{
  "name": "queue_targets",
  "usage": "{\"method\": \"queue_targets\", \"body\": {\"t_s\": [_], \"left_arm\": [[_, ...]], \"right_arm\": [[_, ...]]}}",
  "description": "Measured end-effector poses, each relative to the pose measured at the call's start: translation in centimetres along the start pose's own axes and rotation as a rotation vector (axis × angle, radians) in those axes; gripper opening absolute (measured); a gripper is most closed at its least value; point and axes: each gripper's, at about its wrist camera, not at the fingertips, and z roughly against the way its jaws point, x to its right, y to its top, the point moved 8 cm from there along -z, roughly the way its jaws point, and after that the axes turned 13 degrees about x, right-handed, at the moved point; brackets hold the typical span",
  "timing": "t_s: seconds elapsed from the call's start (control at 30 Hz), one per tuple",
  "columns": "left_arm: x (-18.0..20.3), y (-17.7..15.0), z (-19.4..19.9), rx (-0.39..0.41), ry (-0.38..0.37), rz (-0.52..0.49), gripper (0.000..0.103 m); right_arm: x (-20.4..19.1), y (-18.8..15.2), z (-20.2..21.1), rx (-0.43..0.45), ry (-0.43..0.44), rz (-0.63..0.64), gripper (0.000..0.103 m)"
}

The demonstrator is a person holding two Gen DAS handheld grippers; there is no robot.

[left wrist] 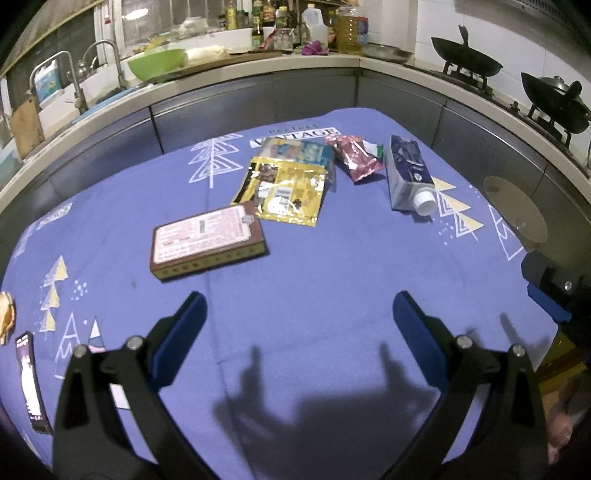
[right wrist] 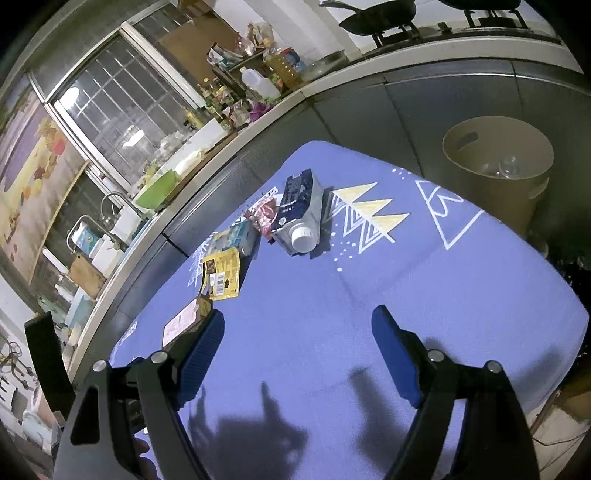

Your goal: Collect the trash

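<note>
Left gripper (left wrist: 299, 306) and right gripper (right wrist: 297, 325) hang over the near blue tablecloth (left wrist: 314, 266), jaws wide apart and empty. Farther off lie a flat box (left wrist: 207, 242), yellow pouch (left wrist: 284, 192) and milk carton (right wrist: 299, 214); the bin (right wrist: 498, 166) stands beyond the far-right edge.

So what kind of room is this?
It looks like a home kitchen. There's a sink tap on the counter, black woks sitting on a gas stove, and cooking oil and sauce bottles lined up by the window. The trash lies on a table with a purple cloth.
</note>
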Motion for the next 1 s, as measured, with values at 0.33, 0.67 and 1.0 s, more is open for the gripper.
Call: {"method": "queue_targets", "body": {"t_s": [0.33,0.67,1.0], "left_arm": [[0.41,0.13,0.45,0.029,-0.001,-0.018,0.097],[0.06,0.55,0.74,0.051,0.013,-0.012,0.097],[-0.33,0.69,0.88,0.064,0.053,-0.016,0.097]], "right_arm": [[0.29,0.0,-0.04,0.002,-0.001,-0.011,0.078],[0.02,0.03,0.09,0.009,0.006,0.006,0.078],[-0.62,-0.36,-0.1,-0.005,0.011,0.018,0.078]]}}
